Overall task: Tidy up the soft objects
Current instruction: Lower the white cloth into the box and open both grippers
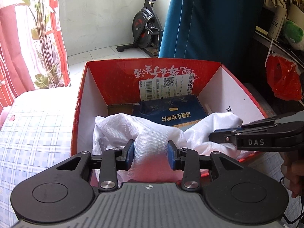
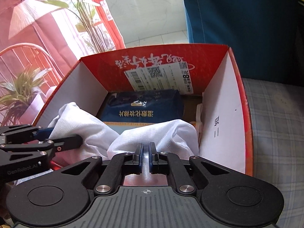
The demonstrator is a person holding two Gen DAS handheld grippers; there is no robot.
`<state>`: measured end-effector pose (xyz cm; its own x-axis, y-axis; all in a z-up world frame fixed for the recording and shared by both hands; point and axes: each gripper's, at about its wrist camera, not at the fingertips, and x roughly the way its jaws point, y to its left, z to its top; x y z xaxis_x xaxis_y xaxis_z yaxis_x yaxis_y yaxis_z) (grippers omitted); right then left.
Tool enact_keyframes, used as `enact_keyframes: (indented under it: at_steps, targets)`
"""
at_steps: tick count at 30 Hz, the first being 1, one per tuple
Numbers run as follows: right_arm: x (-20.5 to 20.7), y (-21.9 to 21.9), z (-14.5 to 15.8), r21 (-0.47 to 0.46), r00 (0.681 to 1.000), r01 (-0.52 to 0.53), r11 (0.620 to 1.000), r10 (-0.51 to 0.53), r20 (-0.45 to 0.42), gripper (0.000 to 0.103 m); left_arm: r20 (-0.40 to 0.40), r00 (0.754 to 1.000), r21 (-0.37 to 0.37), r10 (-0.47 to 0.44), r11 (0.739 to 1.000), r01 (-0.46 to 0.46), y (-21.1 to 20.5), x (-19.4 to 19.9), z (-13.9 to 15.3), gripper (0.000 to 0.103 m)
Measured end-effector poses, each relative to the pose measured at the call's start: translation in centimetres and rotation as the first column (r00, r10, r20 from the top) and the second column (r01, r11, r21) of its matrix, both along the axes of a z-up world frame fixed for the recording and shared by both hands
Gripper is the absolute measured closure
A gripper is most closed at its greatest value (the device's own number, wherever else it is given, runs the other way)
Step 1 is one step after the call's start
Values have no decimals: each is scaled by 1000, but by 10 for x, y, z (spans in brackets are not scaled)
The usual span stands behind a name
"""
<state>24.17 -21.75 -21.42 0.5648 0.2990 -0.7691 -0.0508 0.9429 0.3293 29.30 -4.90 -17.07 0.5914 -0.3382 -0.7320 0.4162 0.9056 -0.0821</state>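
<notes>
**White cloth gripped over the red box**

A white cloth (image 1: 152,131) is draped over the near edge of the red cardboard box (image 1: 83,95), partly covering a blue packet (image 1: 171,112) inside. The left gripper (image 1: 151,152) is clamped on one fold. The right gripper (image 2: 146,155) is pinched nearly together on another fold.

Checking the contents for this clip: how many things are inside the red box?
2 visible. A white cloth bunched at the red box's near end, draped over the near wall, and a blue packet lying behind it toward the far wall. More may be hidden underneath.
</notes>
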Motion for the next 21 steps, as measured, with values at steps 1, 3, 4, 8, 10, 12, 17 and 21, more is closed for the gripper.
enact_keyframes:
  at_steps: [1,3,4,8,10,12,17,21]
  targets:
    - [2,0,-2,1,1000,-3,1000,3,-12,97,6,1000,-7,-2,1000,2,1,0,4,64]
    - [4,0,-4,2,999,-8,1000,8,-33,97,39,999,-25,-20,999,21,3,-1,16,64]
    - [5,1,-5,2,999,-13,1000,13,-42,97,68,997,-34,-22,999,24,4,-2,23,65]
    - [9,4,-12,1,997,-19,1000,19,-78,98,69,996,-59,-50,997,54,-2,4,30,84]
    - [9,7,-13,-11,997,-20,1000,19,-80,98,40,998,-47,-57,997,59,-8,10,21,84]
    - [10,7,-12,-14,996,-20,1000,18,-85,98,-13,999,-30,-47,998,46,-13,19,7,84]
    - [10,5,-10,-14,996,-17,1000,16,-88,98,-122,993,-12,7,1000,-9,-8,36,-18,85]
    - [12,3,-12,-3,996,-10,1000,9,-84,98,-150,989,28,-7,1000,11,-9,36,-25,85]
